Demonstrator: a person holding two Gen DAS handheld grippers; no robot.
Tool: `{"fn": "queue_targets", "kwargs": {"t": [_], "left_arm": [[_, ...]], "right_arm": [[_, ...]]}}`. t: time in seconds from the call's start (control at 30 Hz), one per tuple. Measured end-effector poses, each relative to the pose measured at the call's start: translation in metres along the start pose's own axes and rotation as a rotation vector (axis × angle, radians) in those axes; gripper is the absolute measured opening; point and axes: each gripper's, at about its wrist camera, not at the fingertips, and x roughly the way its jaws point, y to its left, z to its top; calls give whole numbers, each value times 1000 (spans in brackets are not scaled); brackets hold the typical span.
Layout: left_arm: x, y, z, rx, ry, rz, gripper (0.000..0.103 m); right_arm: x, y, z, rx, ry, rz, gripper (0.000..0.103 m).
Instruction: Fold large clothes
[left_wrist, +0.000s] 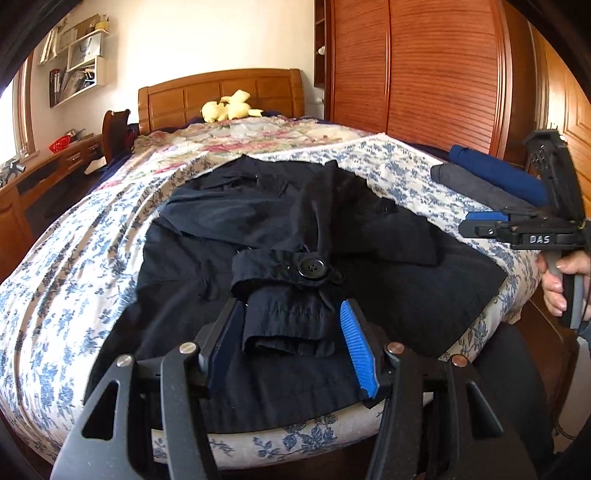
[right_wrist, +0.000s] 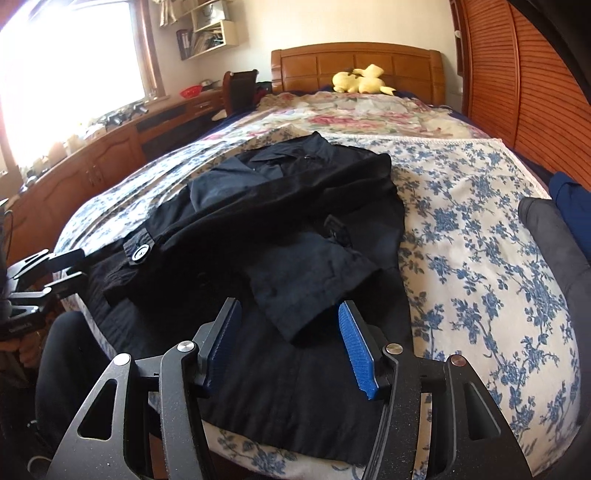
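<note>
A black coat (left_wrist: 207, 236) lies spread on the bed, both sleeves folded in over its body. One sleeve's cuff (left_wrist: 291, 321), with a strap and a big black button (left_wrist: 311, 266), lies between the fingers of my left gripper (left_wrist: 290, 304); the jaws stand open with gaps on either side of the cloth. In the right wrist view the other sleeve's end (right_wrist: 303, 295) lies between the spread fingers of my right gripper (right_wrist: 289, 303), which do not touch it. The right gripper (left_wrist: 476, 223) also shows at the coat's right edge, the left gripper (right_wrist: 68, 267) at its left edge.
The bed has a blue-flowered cover (right_wrist: 461, 236). Folded navy (left_wrist: 498, 173) and grey (left_wrist: 469, 184) clothes lie at its right side. A yellow plush toy (left_wrist: 231, 107) sits by the headboard. A wooden wardrobe (left_wrist: 424, 74) stands on the right, a desk (right_wrist: 92, 162) on the left.
</note>
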Motion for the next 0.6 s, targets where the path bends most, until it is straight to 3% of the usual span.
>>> {"fn": "queue_targets", "kwargs": {"t": [0.23,0.6], "left_arm": [[16,-23,-11,69,62,12,54],[43,-25,-28,102,131,11,54]], "right_arm": [[-7,-3,-7,10,-16,21,58],[4,-4,-19,25,-1,21,61]]}}
